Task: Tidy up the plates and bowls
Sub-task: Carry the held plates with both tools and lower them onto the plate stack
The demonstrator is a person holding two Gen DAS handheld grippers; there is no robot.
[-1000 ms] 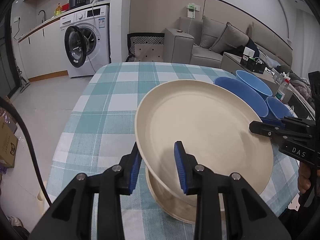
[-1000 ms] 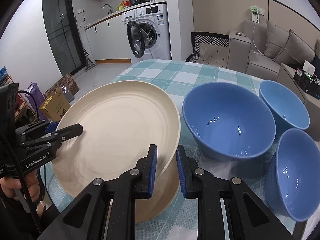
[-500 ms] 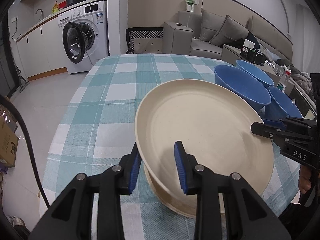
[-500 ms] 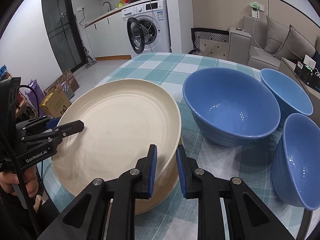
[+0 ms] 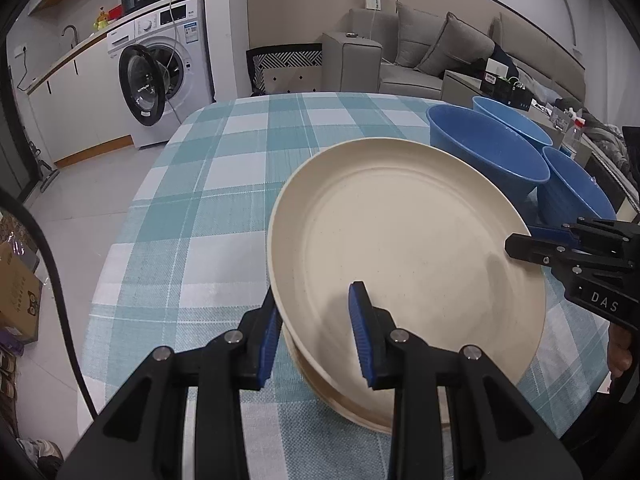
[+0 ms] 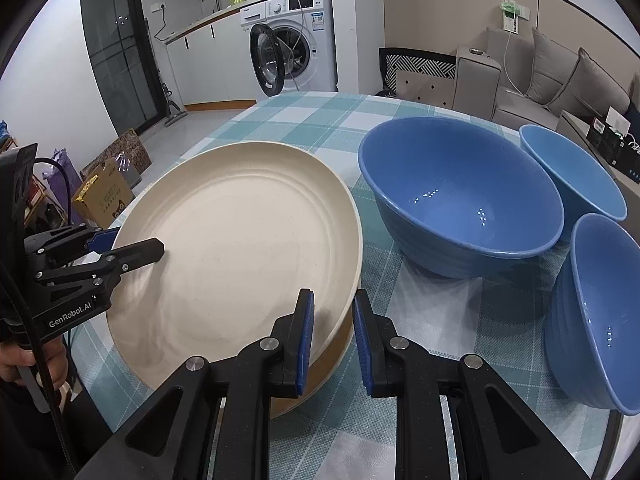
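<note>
Two grippers hold one cream plate (image 5: 404, 248) between them, each clamped on its rim. Your left gripper (image 5: 316, 332) grips the near-left edge of the plate: one blue pad sits under the rim and the other lies on the plate's inner face. Your right gripper (image 6: 332, 332) grips the opposite edge the same way, with the rim pinched between its two pads and the jaws nearly together. In the left wrist view, the right gripper enters from the right side and its upper finger rests on the plate's inner face.

The held plate is tilted slightly and sits just above a second cream plate (image 5: 352, 408) that lies flat on the checked tablecloth (image 5: 208, 208). Only the near edge of that lower plate shows beneath the held one; you cannot tell whether the two touch.

Three blue bowls stand upright on the cloth to the right of the plates. The large bowl (image 6: 460, 196) is just beside the held plate. A far bowl (image 6: 572, 172) sits behind it, and a near bowl (image 6: 596, 312) sits at the right edge of the table.
</note>
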